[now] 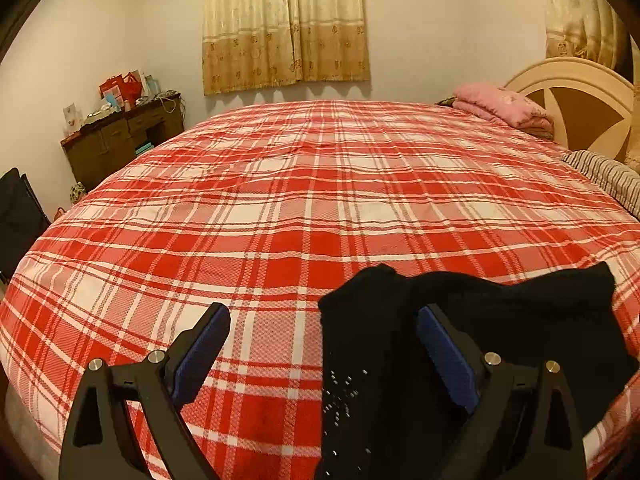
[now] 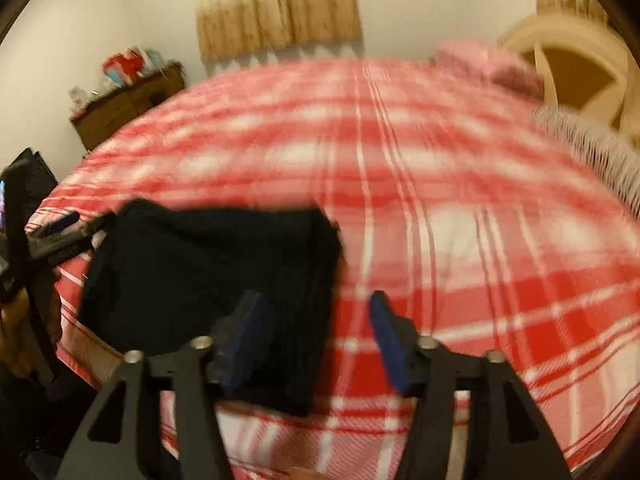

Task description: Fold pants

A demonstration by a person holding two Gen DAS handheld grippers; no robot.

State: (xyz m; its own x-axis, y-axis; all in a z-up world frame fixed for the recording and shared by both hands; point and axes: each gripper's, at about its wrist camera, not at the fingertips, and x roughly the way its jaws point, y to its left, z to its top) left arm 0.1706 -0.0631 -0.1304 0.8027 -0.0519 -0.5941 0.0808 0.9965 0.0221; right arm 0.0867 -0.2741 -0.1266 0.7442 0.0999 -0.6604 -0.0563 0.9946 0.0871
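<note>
The black pants (image 1: pixel 472 320) lie folded into a compact bundle on the red plaid bed (image 1: pixel 280 200), near its front edge. My left gripper (image 1: pixel 320 316) is open, with its right finger over the pants' left part and its left finger over bare bedspread. In the blurred right wrist view the pants (image 2: pixel 208 272) lie left of centre. My right gripper (image 2: pixel 316 300) is open at the bundle's right edge, its left finger over the black cloth and its right finger over the bedspread (image 2: pixel 460 240). The left gripper (image 2: pixel 60 228) shows at the far left of that view.
A folded pink blanket (image 1: pixel 504 106) and a striped pillow (image 1: pixel 608 180) lie by the cream headboard (image 1: pixel 576 100) at the far right. A cluttered dark wooden dresser (image 1: pixel 120 136) stands at the back left. A dark object (image 1: pixel 20 216) stands beside the bed's left edge.
</note>
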